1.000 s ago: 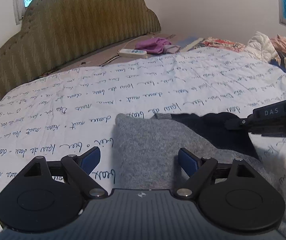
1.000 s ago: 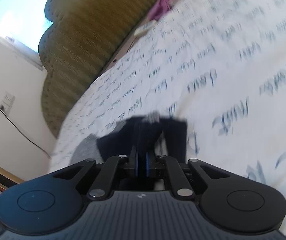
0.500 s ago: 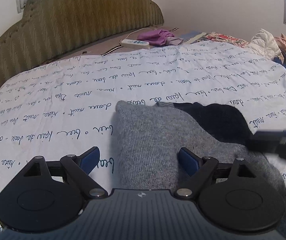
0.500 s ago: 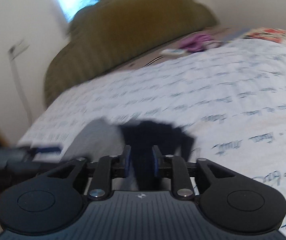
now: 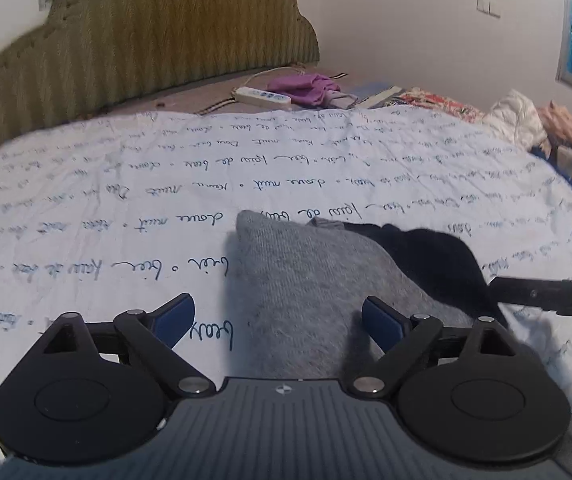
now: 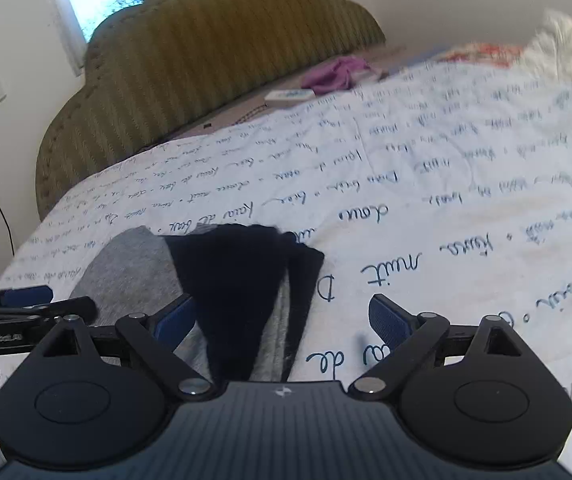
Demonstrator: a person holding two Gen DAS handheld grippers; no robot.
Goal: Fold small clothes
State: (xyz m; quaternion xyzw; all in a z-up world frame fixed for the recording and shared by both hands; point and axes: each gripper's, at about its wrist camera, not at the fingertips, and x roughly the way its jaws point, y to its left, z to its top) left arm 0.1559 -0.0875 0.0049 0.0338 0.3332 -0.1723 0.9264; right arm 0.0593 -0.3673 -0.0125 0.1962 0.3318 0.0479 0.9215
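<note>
1. The left gripper (image 5: 278, 320) is wide open and holds nothing; its two blue fingers (image 5: 176, 314) stand far apart, just above the near part of the grey cloth (image 5: 305, 296).
2. The right gripper (image 6: 282, 320) is also wide open and holds nothing. Its left finger is over the dark cloth (image 6: 238, 280), its right finger is over the bare bed sheet (image 6: 445, 240).
3. The grey cloth lies flat on the white sheet with blue handwriting, in the near middle of the bed. The dark cloth lies on top of its right part, and a grey strip shows between the dark folds in the right wrist view.
4. At the head of the bed there is a green padded headboard (image 5: 146, 36). Before it lie a white power strip (image 5: 262, 96) and a purple cloth (image 5: 305, 86), just beside each other.
5. At the far right edge of the bed is a pile of clothes (image 5: 533, 124). No box or basket is in view; everything lies directly on the bed.
</note>
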